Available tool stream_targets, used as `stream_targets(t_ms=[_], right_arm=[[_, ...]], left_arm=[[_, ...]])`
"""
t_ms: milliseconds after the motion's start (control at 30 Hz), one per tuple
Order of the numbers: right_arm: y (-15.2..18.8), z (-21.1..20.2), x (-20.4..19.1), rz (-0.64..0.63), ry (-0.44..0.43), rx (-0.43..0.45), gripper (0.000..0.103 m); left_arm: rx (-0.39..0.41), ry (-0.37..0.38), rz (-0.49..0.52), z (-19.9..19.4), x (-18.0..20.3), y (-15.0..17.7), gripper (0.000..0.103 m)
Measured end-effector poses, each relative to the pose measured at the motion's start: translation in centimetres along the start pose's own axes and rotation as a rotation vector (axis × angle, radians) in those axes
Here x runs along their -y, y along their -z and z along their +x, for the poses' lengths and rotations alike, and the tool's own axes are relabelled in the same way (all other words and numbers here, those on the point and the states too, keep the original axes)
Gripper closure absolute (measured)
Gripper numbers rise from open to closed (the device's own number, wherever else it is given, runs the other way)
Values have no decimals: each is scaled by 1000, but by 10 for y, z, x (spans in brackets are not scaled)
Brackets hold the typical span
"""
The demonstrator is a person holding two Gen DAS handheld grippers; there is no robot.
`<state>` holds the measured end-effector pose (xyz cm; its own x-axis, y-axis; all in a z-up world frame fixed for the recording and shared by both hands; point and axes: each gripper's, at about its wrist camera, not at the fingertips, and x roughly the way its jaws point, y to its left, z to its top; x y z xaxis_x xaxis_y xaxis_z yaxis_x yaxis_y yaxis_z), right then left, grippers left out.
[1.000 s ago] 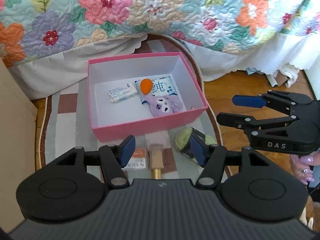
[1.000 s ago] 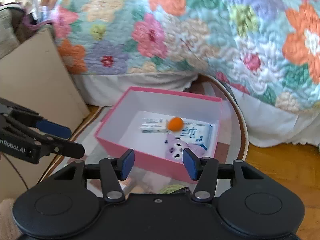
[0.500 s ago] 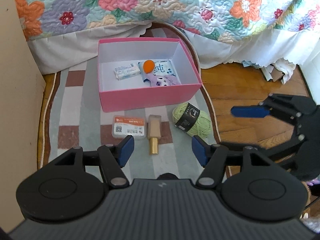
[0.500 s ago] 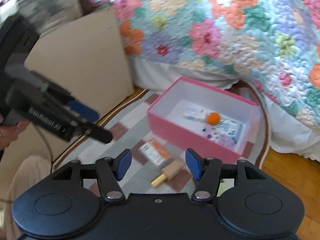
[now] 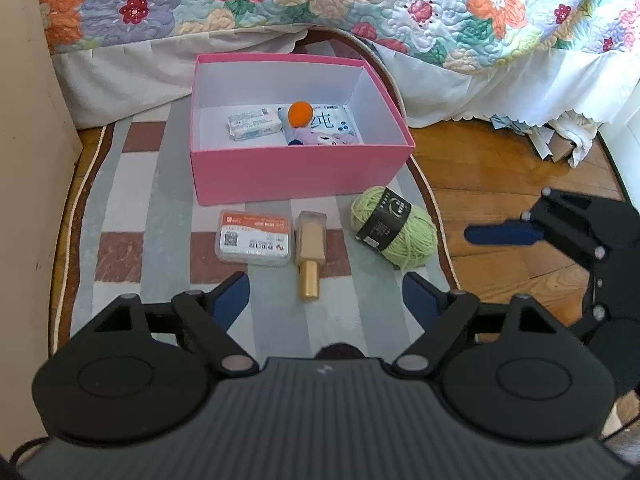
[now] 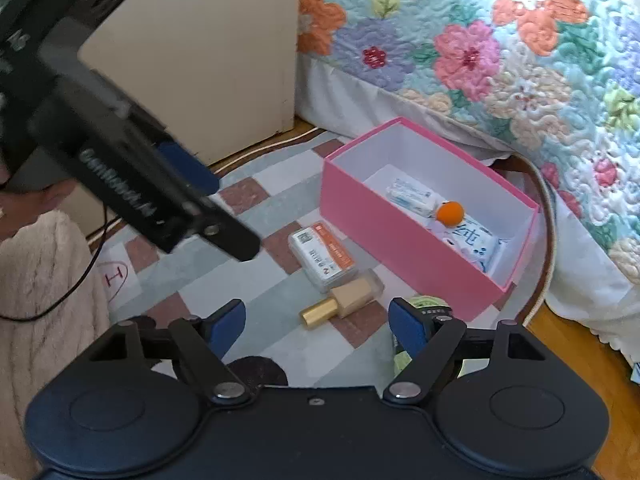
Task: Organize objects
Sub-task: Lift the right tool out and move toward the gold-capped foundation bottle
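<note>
A pink box stands on the rug and holds an orange ball, tissue packs and a purple plush. In front of it lie a white card case, a beige bottle with a gold cap and a green yarn ball. My left gripper is open and empty, held above the rug near the bottle. My right gripper is open and empty, just short of the bottle, the case and the box; the yarn is half hidden behind its right finger.
A striped oval rug lies beside a bed with a floral quilt. A beige cabinet stands at the left. Wood floor and crumpled paper lie to the right. The right gripper's body shows in the left view.
Both grippers have pulled back from the pink box and risen. The case, bottle and yarn in front of the box have come into full view. Both stay open.
</note>
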<state>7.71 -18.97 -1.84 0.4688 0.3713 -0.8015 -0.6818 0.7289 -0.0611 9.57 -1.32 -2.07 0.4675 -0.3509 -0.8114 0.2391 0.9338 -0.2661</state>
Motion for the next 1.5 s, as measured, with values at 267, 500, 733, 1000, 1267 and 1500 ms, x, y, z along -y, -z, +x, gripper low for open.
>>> stream_targets(t_ms=[267,500,733,1000,1267,1500], right_arm=[[8,44,-3,-49,35,21,20],[14,97,19,-193,90,18,20],[8,129,49,-224,118,-47,22],[12,158,29,-475,62,-127,26],[20,192,26,-648,72,-225,26],[8,206,46,-555,12,-236,18]], left_arm=[[-15,24,-64,50,-20,0,16],[-56,72,-229,94,-42,14,17],[-70,72,-255,120,-50,36,27],[-126,72,-232,146,-48,53,52],[-84,98,-240,156,-49,57,67],[-62,113,-259,158,-49,60,70]])
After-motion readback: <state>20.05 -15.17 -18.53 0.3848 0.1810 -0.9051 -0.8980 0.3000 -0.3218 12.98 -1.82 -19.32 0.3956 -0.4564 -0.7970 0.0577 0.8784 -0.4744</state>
